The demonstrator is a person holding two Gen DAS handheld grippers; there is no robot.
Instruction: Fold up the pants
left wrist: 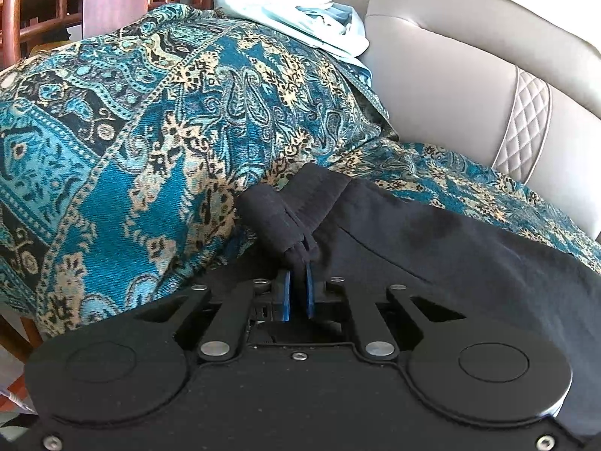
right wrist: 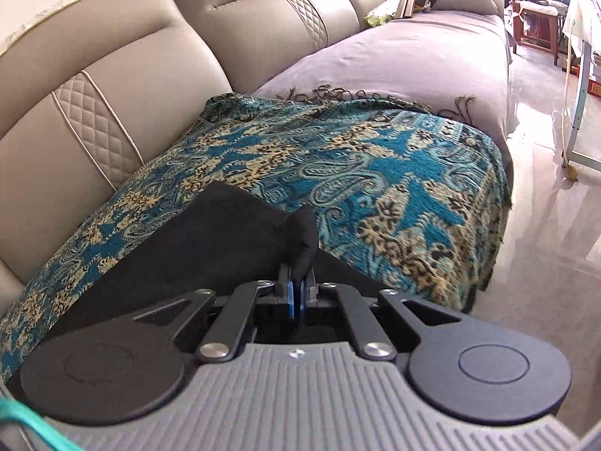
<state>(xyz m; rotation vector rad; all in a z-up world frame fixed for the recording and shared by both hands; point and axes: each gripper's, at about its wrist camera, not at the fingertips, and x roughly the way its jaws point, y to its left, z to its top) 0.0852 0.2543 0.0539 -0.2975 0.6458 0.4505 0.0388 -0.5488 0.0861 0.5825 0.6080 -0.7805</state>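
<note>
Both tongs (left wrist: 299,259) (right wrist: 296,278) clamp one black pants (left wrist: 432,233).

Left wrist: you look low and close over the throw (left wrist: 150,150), sofa back (left wrist: 450,75) at 2 o'clock.
Right wrist: same closeness, sofa back (right wrist: 112,75) at 10 o'clock.
Shared: throw (right wrist: 375,158).

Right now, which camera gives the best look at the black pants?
The left wrist view: the pants spread widely, with a bunched end pinched in the jaws. The right wrist view shows a smaller dark panel and the corner it grips.
</note>
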